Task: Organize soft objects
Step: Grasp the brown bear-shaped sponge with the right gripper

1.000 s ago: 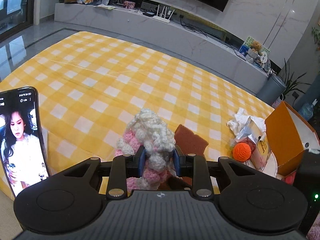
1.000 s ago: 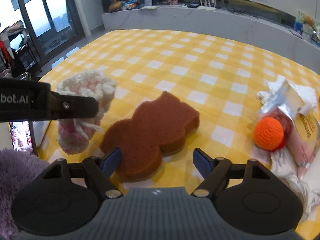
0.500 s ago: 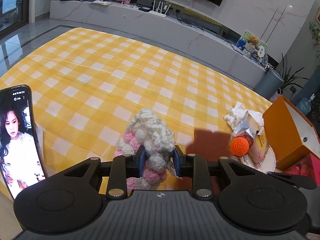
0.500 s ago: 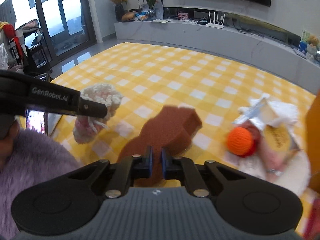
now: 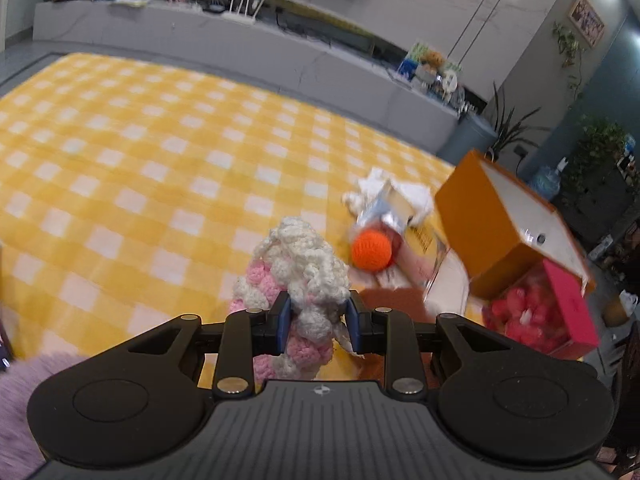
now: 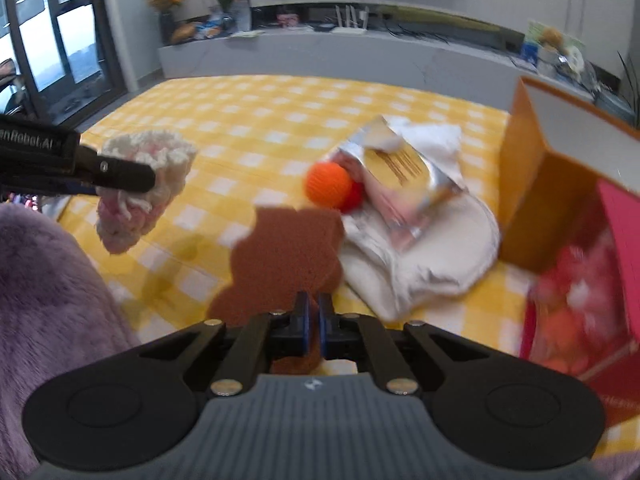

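Note:
My left gripper (image 5: 316, 320) is shut on a pink and white crocheted piece (image 5: 300, 276) and holds it above the yellow checked cloth (image 5: 160, 152). In the right wrist view that piece (image 6: 140, 188) hangs from the left gripper's finger (image 6: 120, 172). My right gripper (image 6: 313, 322) is shut on a brown bear-shaped sponge (image 6: 284, 256), lifted off the cloth. An orange crocheted ball (image 6: 328, 184) lies just beyond the sponge; it also shows in the left wrist view (image 5: 371, 249).
A white cloth (image 6: 420, 256) with a foil snack bag (image 6: 404, 172) lies to the right. An orange box (image 6: 560, 176) and a red box of pink and orange soft pieces (image 6: 580, 292) stand at the far right. A purple fluffy thing (image 6: 48, 288) is at the left.
Both grippers have swung right toward the boxes, carrying the crocheted piece and the sponge. The phone has left the left wrist view. One second ago the right gripper was open around the sponge.

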Demonstrator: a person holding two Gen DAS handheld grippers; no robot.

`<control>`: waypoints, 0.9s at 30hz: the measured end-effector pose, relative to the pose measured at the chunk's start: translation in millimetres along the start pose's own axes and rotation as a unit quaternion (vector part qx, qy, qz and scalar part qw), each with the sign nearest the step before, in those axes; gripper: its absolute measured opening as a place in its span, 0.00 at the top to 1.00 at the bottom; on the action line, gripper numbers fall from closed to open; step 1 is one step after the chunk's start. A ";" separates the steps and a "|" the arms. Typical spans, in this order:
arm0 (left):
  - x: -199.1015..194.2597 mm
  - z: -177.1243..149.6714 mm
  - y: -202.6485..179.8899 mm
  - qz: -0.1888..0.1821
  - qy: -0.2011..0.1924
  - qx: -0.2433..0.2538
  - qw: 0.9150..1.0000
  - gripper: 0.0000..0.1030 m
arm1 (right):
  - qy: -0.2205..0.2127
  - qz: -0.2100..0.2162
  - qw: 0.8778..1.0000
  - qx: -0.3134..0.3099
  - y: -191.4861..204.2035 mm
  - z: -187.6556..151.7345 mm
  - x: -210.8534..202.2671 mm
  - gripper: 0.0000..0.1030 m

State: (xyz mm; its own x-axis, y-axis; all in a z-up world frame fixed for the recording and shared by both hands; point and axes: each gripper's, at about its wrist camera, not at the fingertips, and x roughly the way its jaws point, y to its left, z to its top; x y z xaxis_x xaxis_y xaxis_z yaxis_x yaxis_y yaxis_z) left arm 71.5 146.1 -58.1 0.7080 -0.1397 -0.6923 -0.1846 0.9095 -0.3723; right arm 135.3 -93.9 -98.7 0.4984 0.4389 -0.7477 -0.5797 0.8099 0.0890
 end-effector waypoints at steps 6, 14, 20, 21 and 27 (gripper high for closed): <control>2.0 -2.5 -6.2 0.031 0.001 0.019 0.999 0.69 | -0.005 0.007 1.000 0.018 -2.8 -1.9 -0.9 0.86; 12.4 -5.9 -13.6 0.048 0.021 0.041 0.998 0.69 | -0.019 0.022 0.998 0.058 6.4 -2.4 -0.3 0.20; 14.2 -7.0 -13.7 0.047 0.026 0.042 0.998 0.69 | -0.005 0.006 1.000 0.026 25.5 -12.3 11.4 0.08; 14.2 -7.3 -14.2 0.049 0.026 0.045 0.997 0.69 | -0.004 0.003 1.000 0.022 27.1 -14.1 13.1 0.08; 14.7 -9.0 -16.4 0.055 0.027 0.058 0.996 0.69 | 0.001 -0.007 1.000 0.007 30.0 -17.8 21.6 0.15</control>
State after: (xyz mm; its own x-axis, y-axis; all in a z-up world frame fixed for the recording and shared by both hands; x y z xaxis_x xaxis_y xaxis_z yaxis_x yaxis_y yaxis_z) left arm 78.8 125.5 -67.7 0.6495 -0.0552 -0.7583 -0.1768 0.9591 -0.2212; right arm 117.2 -67.1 -123.9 0.5043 0.4265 -0.7508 -0.5633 0.8215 0.0883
